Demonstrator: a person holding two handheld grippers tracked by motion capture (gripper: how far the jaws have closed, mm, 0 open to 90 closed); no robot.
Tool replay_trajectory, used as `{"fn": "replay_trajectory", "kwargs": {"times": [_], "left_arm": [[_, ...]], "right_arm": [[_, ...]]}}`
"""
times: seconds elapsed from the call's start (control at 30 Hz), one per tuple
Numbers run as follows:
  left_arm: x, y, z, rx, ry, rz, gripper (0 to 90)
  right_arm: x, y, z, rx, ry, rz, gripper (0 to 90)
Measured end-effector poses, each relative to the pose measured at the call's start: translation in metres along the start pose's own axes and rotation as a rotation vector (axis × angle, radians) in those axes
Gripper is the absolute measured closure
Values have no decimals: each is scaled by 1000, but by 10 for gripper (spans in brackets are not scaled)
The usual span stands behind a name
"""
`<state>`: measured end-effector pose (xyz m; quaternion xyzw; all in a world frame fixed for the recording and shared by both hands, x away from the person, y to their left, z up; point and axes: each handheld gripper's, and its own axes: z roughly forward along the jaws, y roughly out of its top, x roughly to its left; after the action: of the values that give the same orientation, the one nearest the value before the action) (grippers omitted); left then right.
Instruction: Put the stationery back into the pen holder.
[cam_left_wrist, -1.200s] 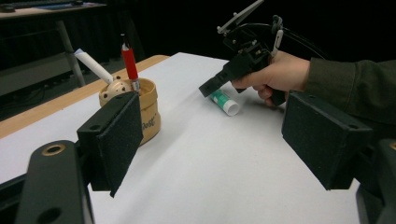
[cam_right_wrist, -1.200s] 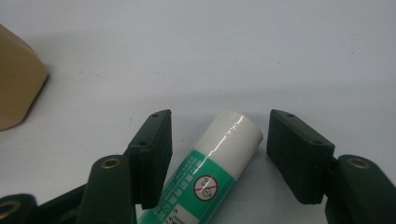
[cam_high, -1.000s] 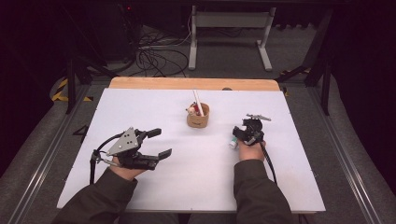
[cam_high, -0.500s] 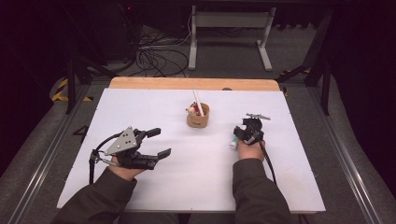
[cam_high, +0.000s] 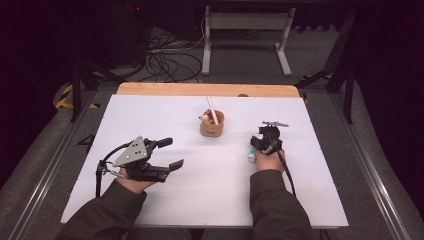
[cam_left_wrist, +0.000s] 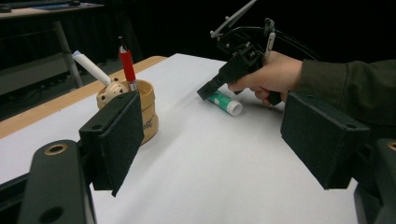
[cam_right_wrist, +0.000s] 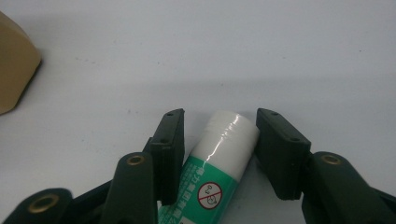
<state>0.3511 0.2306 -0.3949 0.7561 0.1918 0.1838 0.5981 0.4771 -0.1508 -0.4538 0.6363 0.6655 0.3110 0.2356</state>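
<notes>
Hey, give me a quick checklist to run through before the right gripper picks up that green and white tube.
1. Tube between the right gripper jaws: ok; the jaws have just been closing around it.
2. Pads pressing on tube: not ok; left pad about touching, a gap remains at the right pad.
3. Tube lying flat on the white table: ok.
4. Wooden cup standing upright, apart from the tube: ok.
5. Room left in cup beside the red pen and white tube: cannot tell.
6. Left gripper open, away from the tube: ok.
</notes>
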Motion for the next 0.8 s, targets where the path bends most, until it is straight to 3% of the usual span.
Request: {"fn": "replay_trajectory", "kwargs": {"times": [0.6, 0.8], "left_arm": [[0, 0, 0, 3, -1, 0, 228], [0, 0, -1, 4, 0, 1, 228]], "right_arm": [[7, 3, -1, 35, 35, -102, 651], [7, 3, -1, 36, 45, -111, 657]]}}
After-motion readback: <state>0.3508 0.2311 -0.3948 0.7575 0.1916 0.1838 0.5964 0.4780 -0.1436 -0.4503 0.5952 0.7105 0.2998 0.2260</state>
